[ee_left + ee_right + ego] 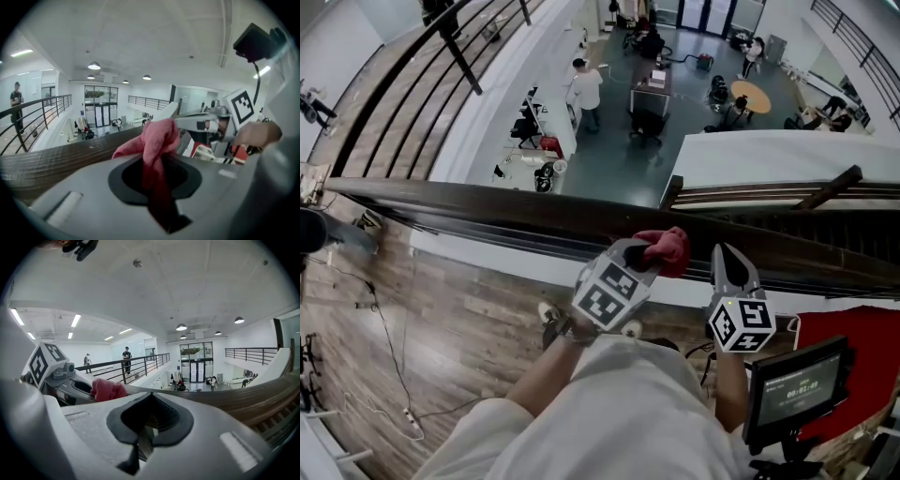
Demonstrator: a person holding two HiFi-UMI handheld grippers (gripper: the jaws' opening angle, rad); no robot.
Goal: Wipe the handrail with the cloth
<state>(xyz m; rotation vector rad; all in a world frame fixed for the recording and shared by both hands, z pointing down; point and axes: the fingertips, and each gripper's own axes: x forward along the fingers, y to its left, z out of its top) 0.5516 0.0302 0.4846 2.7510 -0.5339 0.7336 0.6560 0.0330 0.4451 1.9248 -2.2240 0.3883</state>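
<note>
- Clamping the red cloth (157,140) in the left gripper (157,176): pinched between the pads, with a wad bunching out past the tips and a dark tail trailing back down.
- Riding right at the top edge of the dark wooden handrail (487,202), either touching or just above it. Hard to call actual contact from the head view.
- Nothing in the right gripper (150,420): closed up, tips together, parked just beside the left one along the same rail.
- Looks soft, light and floppy, going by the folds. No stiffness and no breakage risk, and likely to drag and bunch on the wood rather than glide.
- Best held through the middle of the bundle, deep in the pads, leaving a fat cushion of fabric out front to meet the rail. Seems held that way already.
- Worth watching that loose tail: could snag, or pull the fabric out of a light pinch on a long stroke.
- Open drop past the rail down to the lower floor (675,141). Let go out there and no quick retrieval.
- Rigid and ribbed along its length, by the look of the rail. Probably best to press down and run with the grain.
</note>
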